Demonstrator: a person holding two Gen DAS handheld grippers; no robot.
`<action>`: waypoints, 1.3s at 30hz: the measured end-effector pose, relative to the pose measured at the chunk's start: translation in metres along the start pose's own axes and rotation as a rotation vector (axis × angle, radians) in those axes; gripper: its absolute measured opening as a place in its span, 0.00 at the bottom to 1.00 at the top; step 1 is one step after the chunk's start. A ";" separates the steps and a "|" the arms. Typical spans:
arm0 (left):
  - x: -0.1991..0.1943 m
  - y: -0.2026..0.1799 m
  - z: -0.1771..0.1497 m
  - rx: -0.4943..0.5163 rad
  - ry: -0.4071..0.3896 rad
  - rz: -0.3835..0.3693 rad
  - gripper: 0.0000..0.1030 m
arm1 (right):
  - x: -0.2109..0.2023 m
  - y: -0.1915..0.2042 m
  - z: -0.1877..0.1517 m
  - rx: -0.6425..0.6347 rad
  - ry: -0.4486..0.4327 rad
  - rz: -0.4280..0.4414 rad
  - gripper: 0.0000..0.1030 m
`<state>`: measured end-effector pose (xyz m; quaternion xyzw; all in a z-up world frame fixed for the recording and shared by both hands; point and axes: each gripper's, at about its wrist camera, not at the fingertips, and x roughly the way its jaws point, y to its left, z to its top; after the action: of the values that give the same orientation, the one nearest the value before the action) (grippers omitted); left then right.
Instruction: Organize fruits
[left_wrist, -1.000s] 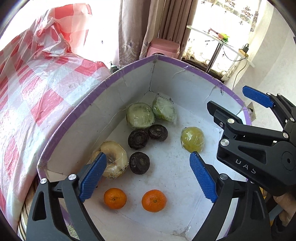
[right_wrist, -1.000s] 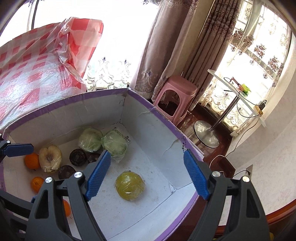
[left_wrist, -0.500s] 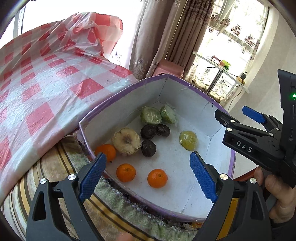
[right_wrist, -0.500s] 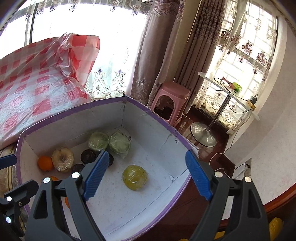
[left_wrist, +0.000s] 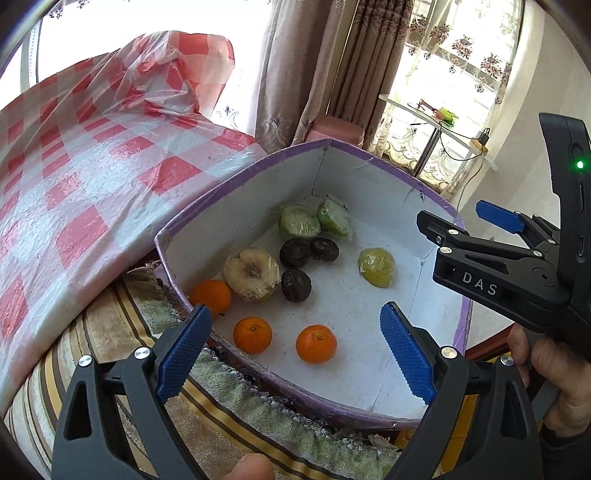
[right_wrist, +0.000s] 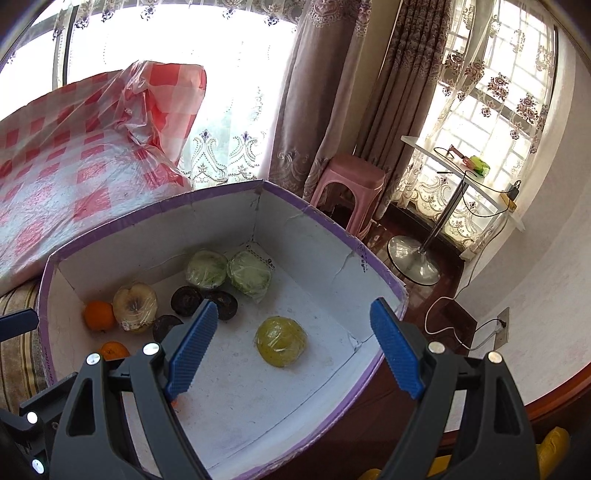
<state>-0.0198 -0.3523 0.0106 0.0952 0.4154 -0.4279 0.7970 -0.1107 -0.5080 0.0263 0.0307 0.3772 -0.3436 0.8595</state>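
Note:
A white box with a purple rim (left_wrist: 258, 162) (right_wrist: 155, 206) holds the fruit. Inside lie three oranges (left_wrist: 317, 343), three dark round fruits (left_wrist: 295, 284), a wrapped pale apple half (left_wrist: 252, 272) (right_wrist: 135, 306), two wrapped green fruits (left_wrist: 299, 222) (right_wrist: 207, 268) and a wrapped yellow-green fruit (left_wrist: 376, 266) (right_wrist: 281, 341). My left gripper (left_wrist: 295, 343) is open and empty, held back above the box's near rim. My right gripper (right_wrist: 290, 349) is open and empty above the box's right side; it also shows at the right of the left wrist view (left_wrist: 491, 236).
A red-and-white checked plastic cloth (left_wrist: 74, 177) lies left of the box. A striped towel (left_wrist: 229, 398) lies under the box's near edge. Behind stand a pink stool (right_wrist: 347, 184), curtains and a small white table (right_wrist: 461, 173).
Both grippers have drawn back and up from the box. More of the box, the towel and a third orange have come into view. The fruit has not moved.

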 end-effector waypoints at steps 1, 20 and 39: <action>-0.001 0.001 0.000 -0.005 -0.005 0.010 0.87 | 0.000 0.000 0.000 -0.001 0.002 0.002 0.82; 0.001 0.005 -0.002 -0.024 0.007 0.027 0.87 | 0.004 0.000 -0.001 0.001 0.015 0.011 0.82; 0.002 0.006 -0.003 -0.026 0.008 0.022 0.87 | 0.008 0.001 -0.004 0.007 0.021 0.024 0.82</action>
<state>-0.0164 -0.3483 0.0064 0.0910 0.4232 -0.4132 0.8012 -0.1086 -0.5111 0.0181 0.0420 0.3847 -0.3344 0.8593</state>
